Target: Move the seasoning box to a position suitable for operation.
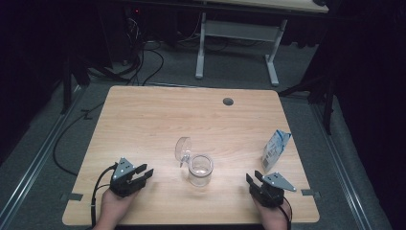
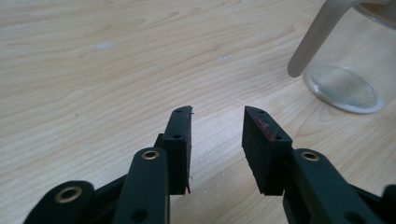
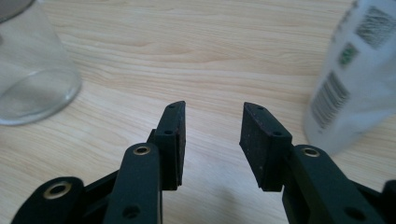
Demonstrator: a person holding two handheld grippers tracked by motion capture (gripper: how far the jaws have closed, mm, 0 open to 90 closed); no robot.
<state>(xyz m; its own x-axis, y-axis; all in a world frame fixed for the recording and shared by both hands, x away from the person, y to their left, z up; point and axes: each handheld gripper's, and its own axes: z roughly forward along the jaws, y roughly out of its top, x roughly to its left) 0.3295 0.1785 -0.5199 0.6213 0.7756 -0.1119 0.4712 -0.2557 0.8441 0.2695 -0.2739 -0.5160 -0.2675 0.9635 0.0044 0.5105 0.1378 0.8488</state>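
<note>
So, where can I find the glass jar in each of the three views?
High view: the glass jar stands near the table's middle, lid open at its left.
Left gripper view: top right corner, beyond the open jaws.
Right gripper view: top left corner.
Shared landmark: the light wooden table under it.

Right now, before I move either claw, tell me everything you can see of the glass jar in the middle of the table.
The glass jar is clear, round and short, and looks empty. It stands upright on the wooden table, near the front edge, about midway between the two claws. Its hinged clear lid is swung open, standing up at the jar's left rear. A pale, blurred bar slants down beside the jar in the left gripper view. Nothing else touches the jar, and the white carton stands well to its right.
</note>
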